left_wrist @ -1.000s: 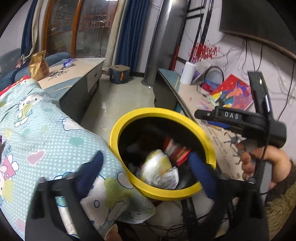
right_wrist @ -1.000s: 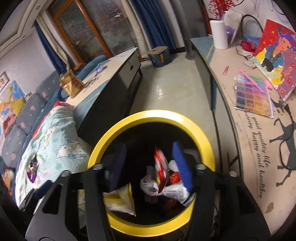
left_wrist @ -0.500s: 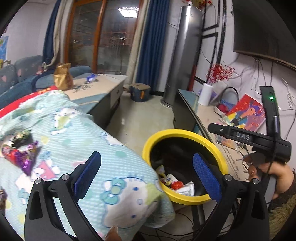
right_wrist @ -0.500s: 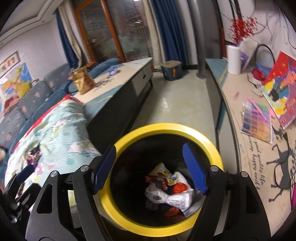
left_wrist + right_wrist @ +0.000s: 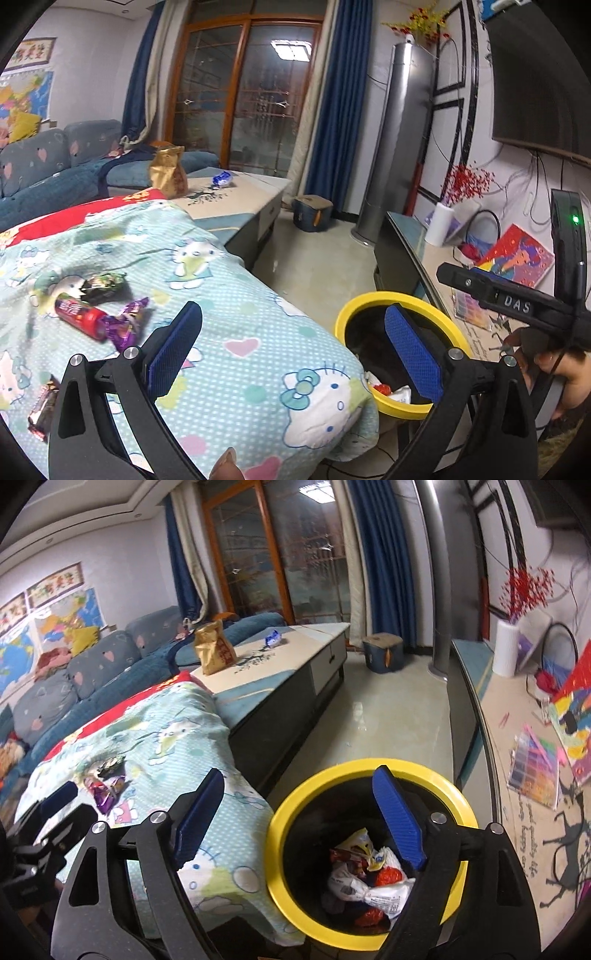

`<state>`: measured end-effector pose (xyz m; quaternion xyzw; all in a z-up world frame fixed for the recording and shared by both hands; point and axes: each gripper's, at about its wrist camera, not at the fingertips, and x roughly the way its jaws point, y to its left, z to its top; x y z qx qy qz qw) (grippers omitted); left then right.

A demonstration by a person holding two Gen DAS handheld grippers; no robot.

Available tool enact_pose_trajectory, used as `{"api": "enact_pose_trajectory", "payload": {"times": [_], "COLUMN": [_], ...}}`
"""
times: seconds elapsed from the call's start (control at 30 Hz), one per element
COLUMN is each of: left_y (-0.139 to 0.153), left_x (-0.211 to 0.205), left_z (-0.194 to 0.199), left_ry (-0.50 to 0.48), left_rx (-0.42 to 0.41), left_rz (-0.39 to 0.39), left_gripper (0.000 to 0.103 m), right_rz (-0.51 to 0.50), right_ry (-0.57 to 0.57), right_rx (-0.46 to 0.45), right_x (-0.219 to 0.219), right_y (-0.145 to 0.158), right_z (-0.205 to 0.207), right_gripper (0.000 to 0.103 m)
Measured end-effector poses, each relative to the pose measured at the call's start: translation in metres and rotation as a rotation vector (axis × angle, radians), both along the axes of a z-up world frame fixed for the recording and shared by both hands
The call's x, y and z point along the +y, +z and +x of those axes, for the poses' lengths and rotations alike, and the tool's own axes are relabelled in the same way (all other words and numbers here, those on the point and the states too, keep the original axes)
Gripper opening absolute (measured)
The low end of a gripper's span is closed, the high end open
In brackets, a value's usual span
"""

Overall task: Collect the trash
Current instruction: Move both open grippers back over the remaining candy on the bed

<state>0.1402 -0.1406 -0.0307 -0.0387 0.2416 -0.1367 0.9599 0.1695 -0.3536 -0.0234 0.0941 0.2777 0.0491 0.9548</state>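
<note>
Left wrist view: left gripper (image 5: 291, 339) spread wide and empty, jaws hanging over the patterned blanket (image 5: 236, 332). Wrappers still on the blanket: a red tube (image 5: 79, 318), a purple wrapper (image 5: 125, 325), a dark green one (image 5: 105, 285). Yellow-rimmed bin (image 5: 369, 301) just beside the blanket's edge (some trash visible inside).

Right wrist view: right gripper (image 5: 297, 818) released, jaws just been opening, nothing between them, poised above the yellow-rimmed bin (image 5: 280, 849). Crumpled trash (image 5: 365, 882) heaped at the bottom
</note>
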Motion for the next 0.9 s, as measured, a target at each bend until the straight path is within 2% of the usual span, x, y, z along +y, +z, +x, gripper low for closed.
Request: {"api": "enact_pose_trajectory", "payload": {"times": [0.13, 0.2, 0.9], "left_y": [0.005, 0.007, 0.02], "left_x": [0.012, 0.022, 0.13], "left_z": [-0.004, -0.007, -0.027], "left_ry": [0.032, 0.048, 0.255], "left_rx": [-0.021, -0.023, -0.026], "left_rz": [-0.003, -0.011, -0.058], "left_gripper": [0.096, 0.096, 0.096], "right_rz": [-0.015, -0.023, -0.095], "right_ry": [0.031, 0.045, 0.245], "right_rx": [-0.019, -0.027, -0.067], "right_x": [0.014, 0.022, 0.112], "right_y": [0.008, 0.012, 0.029], "right_z": [-0.004, -0.006, -0.013], "right_gripper": [0.076, 0.08, 0.08]}}
